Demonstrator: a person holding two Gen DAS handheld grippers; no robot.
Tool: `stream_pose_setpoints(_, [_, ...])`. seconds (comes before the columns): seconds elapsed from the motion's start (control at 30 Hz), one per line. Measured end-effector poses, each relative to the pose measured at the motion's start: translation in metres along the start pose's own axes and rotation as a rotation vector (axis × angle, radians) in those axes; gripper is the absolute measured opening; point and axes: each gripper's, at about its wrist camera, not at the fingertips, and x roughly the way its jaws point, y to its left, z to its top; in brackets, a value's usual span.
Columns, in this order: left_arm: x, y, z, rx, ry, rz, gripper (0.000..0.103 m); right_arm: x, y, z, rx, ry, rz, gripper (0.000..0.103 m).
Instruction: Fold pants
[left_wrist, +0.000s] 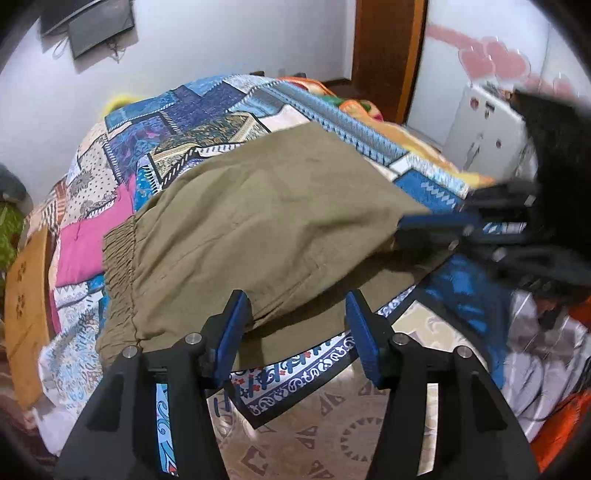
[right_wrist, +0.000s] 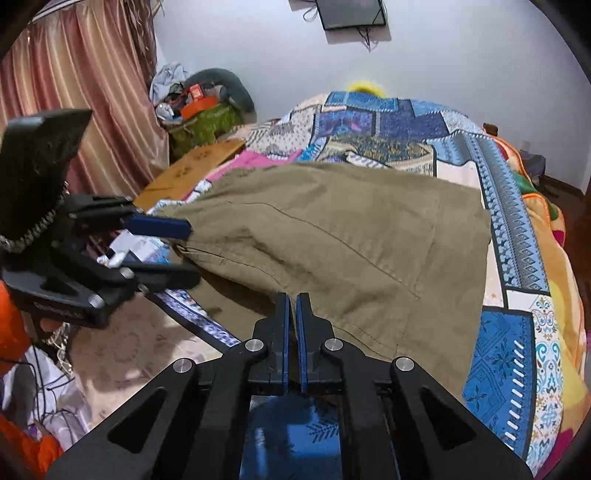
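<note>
1. Pants (left_wrist: 266, 221) — olive, already doubled over — lie on the patchwork bed (left_wrist: 177, 122), elastic waistband to the left in the left wrist view. The left gripper (left_wrist: 295, 325) has its fingers part-open, straddling the near hem without pressing it. Off to the right, the right gripper (left_wrist: 436, 229) meets the cloth's corner.

2. In the right wrist view the right gripper (right_wrist: 293, 321) has its fingers nearly together at the near edge of the pants (right_wrist: 351, 243); whether cloth is pinched between them I cannot tell. The left gripper (right_wrist: 177, 251) sits at the far-left corner, fingers apart.

3. Judgement: this is the grasp before another fold — next the left fingers must close on the hem, then both lift together and carry it across.
</note>
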Motion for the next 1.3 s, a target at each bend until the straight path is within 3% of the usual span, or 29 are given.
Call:
stream_pose_setpoints(0.03, [0.006,-0.003,0.0,0.015,0.013,0.026,0.054,-0.003,0.001,0.002,-0.005,-0.007,-0.001,0.003])
stream_pose_setpoints(0.1, [0.014,-0.005,0.0,0.023,0.033,0.072,0.041,-0.008,0.004,0.005,-0.016,-0.021,-0.002,0.003])
stream_pose_setpoints(0.17, [0.018,-0.004,-0.001,0.009,0.043,0.093,0.021,-0.012,0.004,0.007,-0.025,-0.025,-0.001,0.001])
stream_pose_setpoints(0.27, [0.017,-0.002,-0.002,-0.005,0.034,0.1,0.012,-0.012,0.005,0.006,-0.026,-0.028,0.007,0.001])
stream_pose_setpoints(0.6, [-0.003,-0.002,0.006,-0.016,0.001,0.11,0.009,0.001,0.013,0.001,-0.081,0.065,-0.021,0.005])
stream_pose_setpoints(0.7, [-0.008,0.001,0.01,-0.026,-0.011,0.096,0.008,0.01,0.015,0.004,-0.106,0.066,-0.044,0.022])
stream_pose_setpoints(0.77, [-0.01,0.003,0.011,-0.032,-0.013,0.084,0.0,0.011,0.017,0.005,-0.12,0.055,-0.063,0.041])
stream_pose_setpoints(0.87, [-0.012,0.007,0.012,-0.049,-0.015,0.05,0.0,0.014,0.022,0.007,-0.161,0.038,-0.069,0.041])
stream_pose_setpoints(1.1, [-0.012,0.003,0.001,-0.017,-0.007,-0.002,0.002,0.033,0.025,0.001,-0.201,0.111,-0.05,0.041])
stream_pose_setpoints(1.23, [0.004,-0.003,-0.013,0.022,0.055,0.015,0.018,0.024,0.022,-0.002,-0.186,0.108,-0.016,0.041])
stream_pose_setpoints(1.3, [0.017,-0.003,-0.018,0.014,0.088,0.01,0.02,0.025,0.023,-0.005,-0.197,0.125,-0.004,0.041])
